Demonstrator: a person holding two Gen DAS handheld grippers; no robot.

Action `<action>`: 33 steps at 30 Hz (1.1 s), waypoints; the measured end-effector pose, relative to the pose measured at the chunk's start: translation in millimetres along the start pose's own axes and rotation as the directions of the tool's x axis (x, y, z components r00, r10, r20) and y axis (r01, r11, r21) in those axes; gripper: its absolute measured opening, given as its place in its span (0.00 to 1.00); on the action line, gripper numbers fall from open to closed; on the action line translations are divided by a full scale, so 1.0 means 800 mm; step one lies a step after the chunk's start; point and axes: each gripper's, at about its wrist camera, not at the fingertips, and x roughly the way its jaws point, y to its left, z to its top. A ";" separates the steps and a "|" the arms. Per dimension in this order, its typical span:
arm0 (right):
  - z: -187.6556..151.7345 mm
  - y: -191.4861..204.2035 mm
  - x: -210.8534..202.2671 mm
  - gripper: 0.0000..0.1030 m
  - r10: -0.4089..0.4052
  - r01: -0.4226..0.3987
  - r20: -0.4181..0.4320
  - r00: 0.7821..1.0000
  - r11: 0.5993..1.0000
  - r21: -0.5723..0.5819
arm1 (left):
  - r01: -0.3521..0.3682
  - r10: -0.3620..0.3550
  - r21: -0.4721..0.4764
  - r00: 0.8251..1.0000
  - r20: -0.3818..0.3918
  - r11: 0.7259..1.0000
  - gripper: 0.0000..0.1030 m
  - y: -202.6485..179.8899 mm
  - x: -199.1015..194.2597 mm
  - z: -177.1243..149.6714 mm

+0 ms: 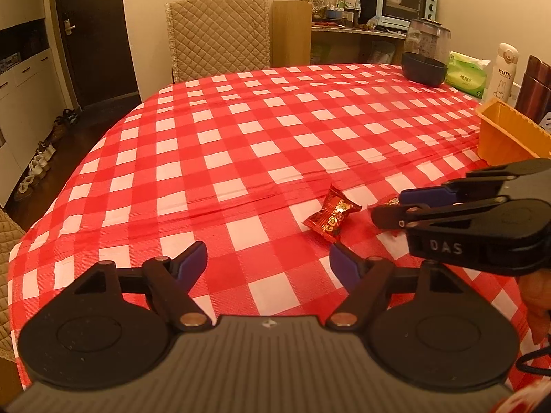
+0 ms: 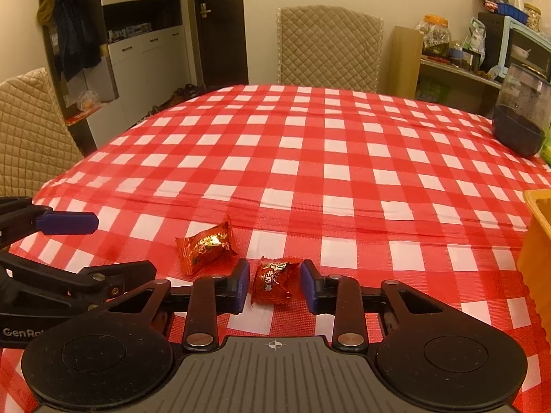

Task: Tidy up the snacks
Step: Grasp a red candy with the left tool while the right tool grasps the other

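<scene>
Two red-and-gold wrapped candies lie on the checked tablecloth (image 2: 310, 158). One candy (image 2: 272, 282) sits between the blue pads of my right gripper (image 2: 275, 277). The pads stand close to the wrapper's sides without visibly pressing it, so the gripper is open. In the left wrist view this right gripper (image 1: 387, 205) comes in from the right around that candy (image 1: 391, 201). The other candy (image 1: 330, 218) (image 2: 206, 247) lies free, ahead and right of my left gripper (image 1: 267, 258), which is open and empty. In the right wrist view, the left gripper (image 2: 125, 245) is at the left.
An orange plastic tray (image 1: 506, 134) (image 2: 537, 241) stands at the right. Beyond it are a brown flask (image 1: 533, 86), a white bottle (image 1: 502, 72), a green tissue pack (image 1: 465, 75) and a dark jar (image 1: 425, 58). A quilted chair (image 1: 217, 34) stands at the far side.
</scene>
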 end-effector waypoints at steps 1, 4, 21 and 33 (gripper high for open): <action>-0.001 0.001 0.001 0.26 -0.002 0.002 -0.002 1.000 1.000 -0.007 | 0.002 -0.002 0.000 1.000 -0.001 1.000 0.74 0.000 0.000 0.000; -0.003 -0.001 0.002 0.24 0.001 -0.001 -0.009 1.000 1.000 -0.004 | 0.005 -0.005 0.005 1.000 -0.001 1.000 0.74 -0.002 0.003 0.002; -0.004 -0.050 -0.030 0.22 -0.054 0.053 0.010 0.999 0.998 0.040 | 0.044 -0.048 0.113 0.998 0.028 0.993 0.70 -0.037 0.032 0.020; -0.028 -0.076 -0.054 0.22 -0.074 0.074 -0.005 0.997 0.993 0.096 | 0.071 -0.075 0.150 0.997 0.018 0.986 0.39 -0.054 0.057 0.027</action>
